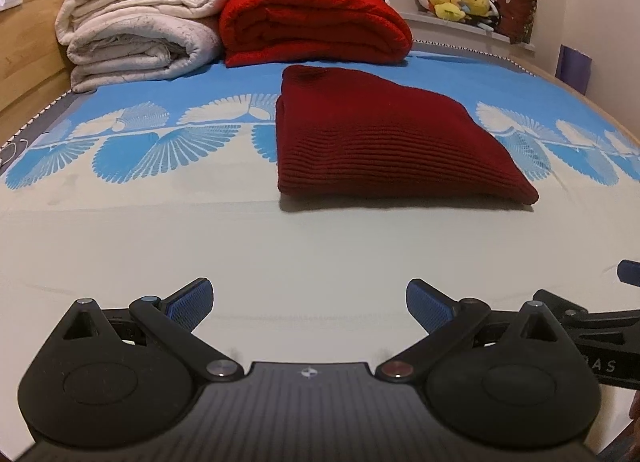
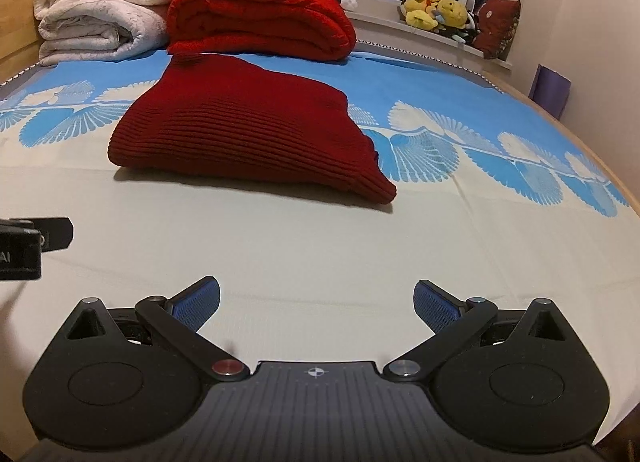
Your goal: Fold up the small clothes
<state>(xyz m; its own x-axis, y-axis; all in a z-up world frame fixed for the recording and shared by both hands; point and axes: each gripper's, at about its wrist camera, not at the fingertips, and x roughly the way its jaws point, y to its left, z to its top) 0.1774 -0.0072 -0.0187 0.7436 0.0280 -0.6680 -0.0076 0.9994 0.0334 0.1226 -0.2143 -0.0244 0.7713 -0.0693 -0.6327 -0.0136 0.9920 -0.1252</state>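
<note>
A dark red ribbed knit garment lies folded into a compact rectangle on the bed, ahead of both grippers; in the right wrist view the garment sits ahead and to the left. My left gripper hovers over the pale sheet well short of it, open, nothing between its blue pads. My right gripper is likewise open and holds nothing, also short of the garment. Part of the right gripper shows at the right edge of the left wrist view, and part of the left gripper at the left edge of the right wrist view.
The bed sheet is cream with a blue feather pattern farther back. A folded bright red blanket and stacked white blankets lie at the head of the bed. Yellow plush toys sit on the windowsill. A wooden bed frame runs along the left.
</note>
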